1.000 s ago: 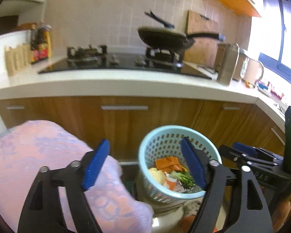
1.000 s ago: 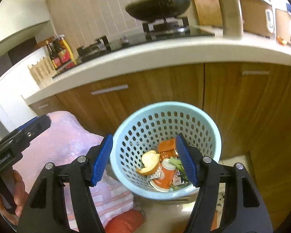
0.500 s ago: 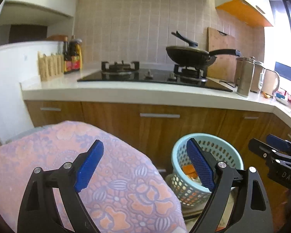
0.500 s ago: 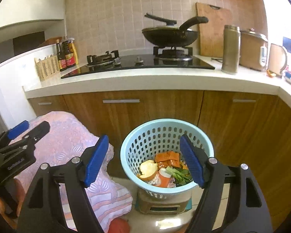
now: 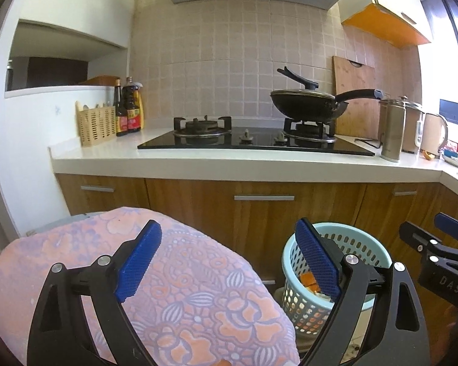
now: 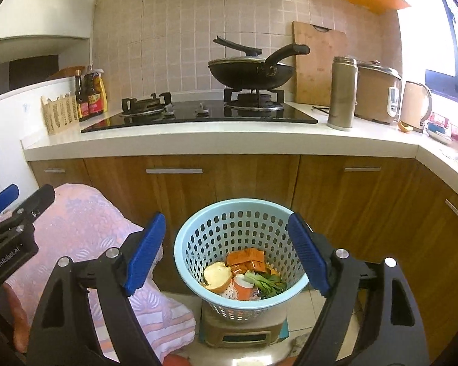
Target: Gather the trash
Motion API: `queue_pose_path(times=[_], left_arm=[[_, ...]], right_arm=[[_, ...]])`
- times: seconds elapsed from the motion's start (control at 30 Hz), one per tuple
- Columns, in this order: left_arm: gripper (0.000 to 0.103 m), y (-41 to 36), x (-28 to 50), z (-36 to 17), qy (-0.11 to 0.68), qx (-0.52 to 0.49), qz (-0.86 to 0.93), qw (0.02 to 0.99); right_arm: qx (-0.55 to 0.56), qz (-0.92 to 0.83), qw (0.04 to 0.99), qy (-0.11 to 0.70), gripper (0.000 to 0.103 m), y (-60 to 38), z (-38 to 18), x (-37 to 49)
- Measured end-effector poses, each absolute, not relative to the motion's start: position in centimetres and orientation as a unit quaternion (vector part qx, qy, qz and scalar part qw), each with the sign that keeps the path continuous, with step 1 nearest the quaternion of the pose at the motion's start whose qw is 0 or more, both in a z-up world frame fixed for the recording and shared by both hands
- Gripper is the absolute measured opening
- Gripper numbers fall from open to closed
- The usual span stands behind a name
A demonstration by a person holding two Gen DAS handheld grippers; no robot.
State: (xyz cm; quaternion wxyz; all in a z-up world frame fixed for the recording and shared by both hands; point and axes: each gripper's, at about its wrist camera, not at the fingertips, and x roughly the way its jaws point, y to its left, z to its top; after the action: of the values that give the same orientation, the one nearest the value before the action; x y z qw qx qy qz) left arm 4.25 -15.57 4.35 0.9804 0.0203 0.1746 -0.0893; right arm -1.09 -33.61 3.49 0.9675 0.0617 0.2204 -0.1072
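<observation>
Both sets of jaws are spread wide and holding nothing. The right gripper (image 6: pixel 226 253) has the blue basket (image 6: pixel 299 285) sitting right between and just past its jaws, perched on a small scale (image 6: pixel 244 332) on the floor. The left gripper (image 5: pixel 229 262) has it off by its right jaw, with a flowery cloth (image 5: pixel 198 289) under the other. The trash (image 6: pixel 244 274) looks like bread, greens, wrappers, a paper cup: light, soft, squashy stuff. I'd guess the thin plastic basket flexes, so pinch the rim.
</observation>
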Motion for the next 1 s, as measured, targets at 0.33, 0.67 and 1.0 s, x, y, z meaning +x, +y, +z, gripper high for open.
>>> queue_pose_path(times=[0.33, 0.67, 1.0], left_arm=[[0.09, -15.2, 4.1, 4.3, 0.169, 0.021, -0.07, 0.983], [0.091, -14.6, 4.2, 4.2, 0.17, 0.017, -0.071, 0.983], [0.093, -14.3, 4.2, 4.1, 0.173, 0.011, -0.075, 0.982]], right_arm=[[0.068, -0.108, 0.969, 0.212, 0.08, -33.5, 3.9, -1.5], [0.069, -0.102, 0.97, 0.208, 0.084, -33.0, 4.3, -1.8], [0.076, -0.109, 0.971, 0.2, 0.085, -32.9, 4.5, -2.2]])
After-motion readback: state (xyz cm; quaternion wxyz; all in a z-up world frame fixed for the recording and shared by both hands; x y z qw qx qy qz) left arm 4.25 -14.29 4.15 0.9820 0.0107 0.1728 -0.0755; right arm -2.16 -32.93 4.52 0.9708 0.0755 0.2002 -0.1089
